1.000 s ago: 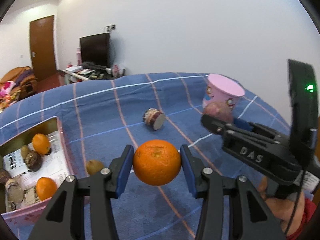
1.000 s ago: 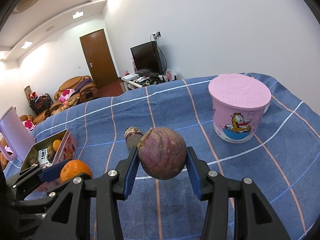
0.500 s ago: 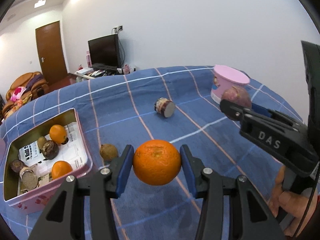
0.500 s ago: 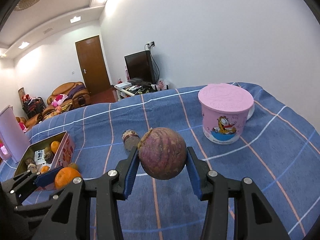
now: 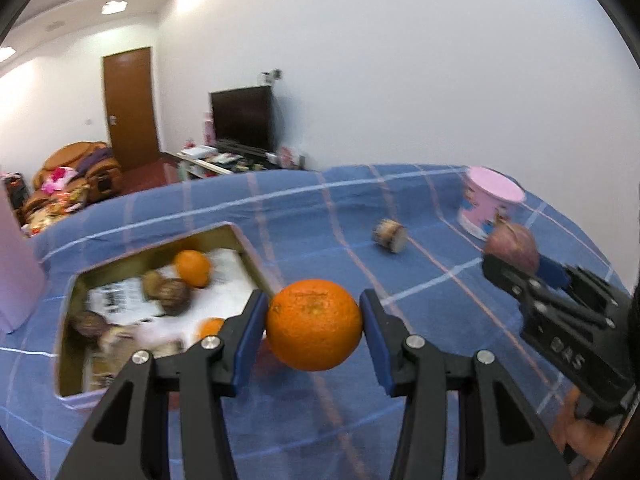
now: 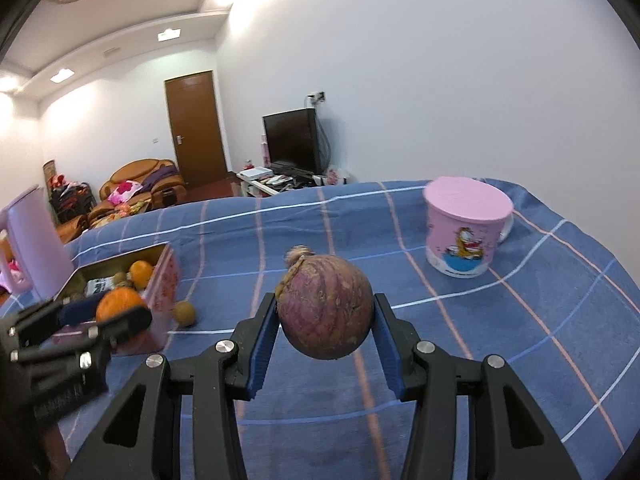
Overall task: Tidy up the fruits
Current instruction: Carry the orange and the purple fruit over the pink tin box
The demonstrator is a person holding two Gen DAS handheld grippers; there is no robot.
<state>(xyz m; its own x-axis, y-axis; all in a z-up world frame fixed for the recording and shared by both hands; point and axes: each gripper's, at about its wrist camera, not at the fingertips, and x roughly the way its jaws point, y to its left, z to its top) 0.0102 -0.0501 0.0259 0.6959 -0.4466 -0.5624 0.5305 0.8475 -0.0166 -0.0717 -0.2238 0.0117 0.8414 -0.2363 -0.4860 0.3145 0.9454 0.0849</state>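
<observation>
Left wrist view: left gripper (image 5: 314, 326) is closed on an orange (image 5: 314, 324), blue pads pressing its two sides at the widest part, fruit clear of the blue checked bedspread (image 5: 304, 216). Behind and to the left sits the open tin box (image 5: 248, 248) — already holding two smaller oranges (image 5: 193, 267), several dark brown fruits and printed paper; contents are motion-blurred, count unsure. A small cut brown fruit (image 5: 390, 235) lies on the cloth further off, and a lidded pink cup (image 5: 486, 208) stands near the far edge. Right gripper (image 5: 520, 268) enters from the right, carrying a purple fruit. Right wrist view: right gripper (image 6: 325, 320) is clamped around a purple-brown round fruit (image 6: 325, 306), probably a passion fruit or mangosteen, held across its middle with a dry stem at upper left. The tin box (image 6: 166, 276) is seen side-on at left, the left gripper's orange just in front of it; a small brown kiwi-like fruit (image 6: 184, 313) rests on the cloth just beside the box wall. Handling judgement: the orange is firm, moderately heavy, its rind slightly yielding — an equator grip suits it. The purple fruit looks hard-shelled and smooth, so likelier to slip; lower both rather than drop them.
</observation>
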